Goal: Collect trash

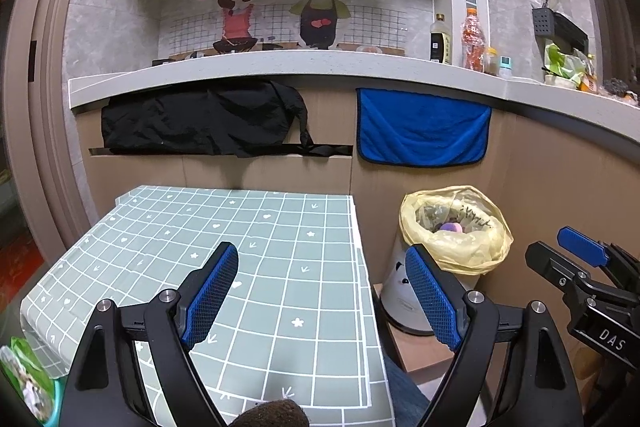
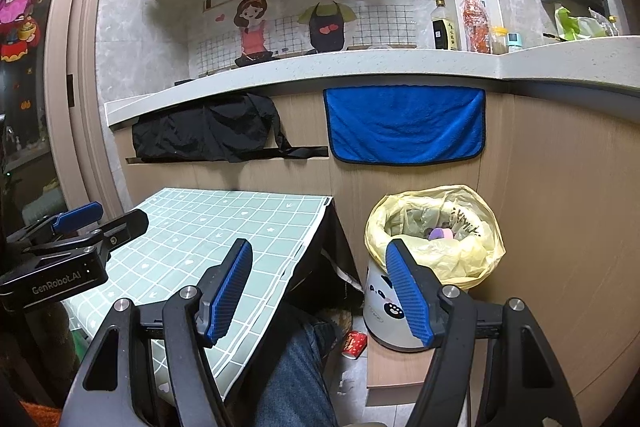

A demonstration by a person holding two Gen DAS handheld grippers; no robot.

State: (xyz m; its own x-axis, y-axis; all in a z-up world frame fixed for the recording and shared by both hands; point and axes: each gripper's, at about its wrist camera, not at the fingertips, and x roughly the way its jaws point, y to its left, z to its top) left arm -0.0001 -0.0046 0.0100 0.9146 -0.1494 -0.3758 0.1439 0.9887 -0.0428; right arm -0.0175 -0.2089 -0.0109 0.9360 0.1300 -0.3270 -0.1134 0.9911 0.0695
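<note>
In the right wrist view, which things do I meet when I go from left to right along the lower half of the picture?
left gripper → green checked table cover → person's leg in jeans → red can on the floor → panda bin with yellow bag

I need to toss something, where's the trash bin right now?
The trash bin, lined with a yellow bag, stands right of the green checked table, below the blue towel.
</note>
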